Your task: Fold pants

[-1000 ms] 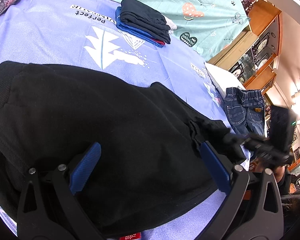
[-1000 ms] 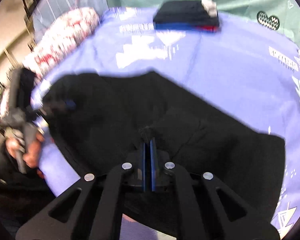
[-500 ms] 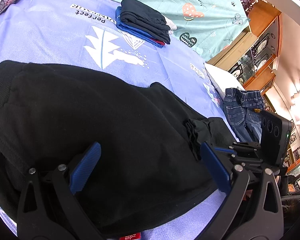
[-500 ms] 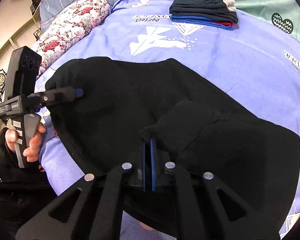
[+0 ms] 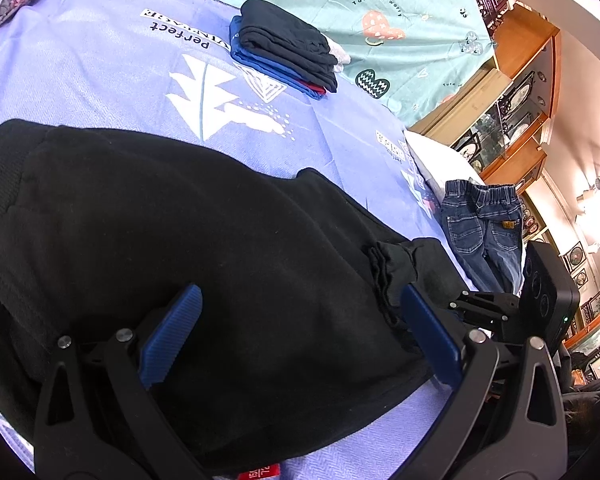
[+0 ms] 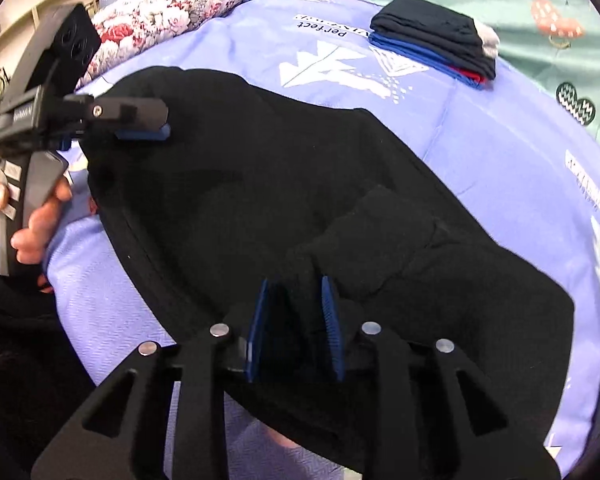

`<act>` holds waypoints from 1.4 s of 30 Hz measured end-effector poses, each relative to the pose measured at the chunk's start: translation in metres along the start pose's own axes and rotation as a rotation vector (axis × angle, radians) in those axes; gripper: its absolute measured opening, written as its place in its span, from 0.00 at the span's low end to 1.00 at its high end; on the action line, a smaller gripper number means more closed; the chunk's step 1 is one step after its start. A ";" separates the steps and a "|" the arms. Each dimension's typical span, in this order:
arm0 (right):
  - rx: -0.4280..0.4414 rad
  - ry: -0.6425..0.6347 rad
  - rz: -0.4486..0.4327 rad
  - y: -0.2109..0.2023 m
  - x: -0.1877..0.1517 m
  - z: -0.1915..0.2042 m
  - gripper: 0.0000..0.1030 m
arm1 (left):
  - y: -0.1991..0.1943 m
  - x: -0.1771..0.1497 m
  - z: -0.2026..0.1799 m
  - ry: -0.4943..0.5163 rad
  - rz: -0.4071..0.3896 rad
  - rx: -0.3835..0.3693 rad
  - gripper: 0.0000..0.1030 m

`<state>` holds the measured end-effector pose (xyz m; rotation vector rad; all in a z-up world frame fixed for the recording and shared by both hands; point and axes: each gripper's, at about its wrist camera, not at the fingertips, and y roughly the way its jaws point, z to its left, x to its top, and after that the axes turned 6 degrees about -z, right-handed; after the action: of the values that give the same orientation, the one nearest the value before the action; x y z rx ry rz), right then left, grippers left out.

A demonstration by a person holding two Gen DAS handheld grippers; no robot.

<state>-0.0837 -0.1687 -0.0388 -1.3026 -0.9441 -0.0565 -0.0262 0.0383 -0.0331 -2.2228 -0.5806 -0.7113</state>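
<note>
Black pants (image 5: 180,240) lie spread across the purple bedsheet (image 5: 100,60), also in the right wrist view (image 6: 260,180). A leg end is folded over onto the middle, forming a raised flap (image 6: 380,232). My left gripper (image 5: 296,328) is wide open, hovering just above the pants near the waistband side; it also shows in the right wrist view (image 6: 140,128). My right gripper (image 6: 294,312) is partly open at the edge of the folded flap, with black cloth lying between its blue pads (image 6: 256,320). It shows in the left wrist view (image 5: 480,308).
A stack of folded dark, blue and red clothes (image 5: 284,48) sits at the far side of the bed. Small blue jeans (image 5: 480,220) lie at the right by a white pillow (image 5: 432,156). A floral pillow (image 6: 168,4) lies at the left, a teal blanket (image 5: 380,8) behind.
My right gripper carried the leg end over the pants while shut on it, and has now opened, releasing the cloth. The left gripper stayed open and almost still.
</note>
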 end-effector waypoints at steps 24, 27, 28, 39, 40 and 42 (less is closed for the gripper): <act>0.051 -0.005 -0.117 -0.018 0.057 0.012 0.09 | -0.003 0.001 0.003 -0.010 -0.015 -0.008 0.98; 0.105 -0.002 0.015 0.029 0.032 0.018 0.19 | -0.003 0.000 0.003 -0.010 -0.010 -0.007 0.98; 0.113 0.002 -0.015 0.027 0.027 0.019 0.24 | -0.004 0.000 0.003 -0.010 -0.012 -0.008 0.98; -0.091 0.269 0.035 -0.019 -0.004 -0.097 0.28 | -0.016 0.003 0.008 -0.052 -0.044 -0.028 0.98; -0.085 0.306 0.090 -0.005 -0.017 -0.106 0.28 | -0.028 0.004 0.009 -0.076 -0.068 -0.024 0.98; -0.055 0.345 0.027 -0.005 -0.031 -0.113 0.29 | -0.050 0.005 0.011 -0.134 -0.092 -0.069 0.98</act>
<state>-0.0435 -0.2780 -0.0502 -1.3043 -0.6339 -0.2792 -0.0485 0.0797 -0.0112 -2.3335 -0.7385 -0.6408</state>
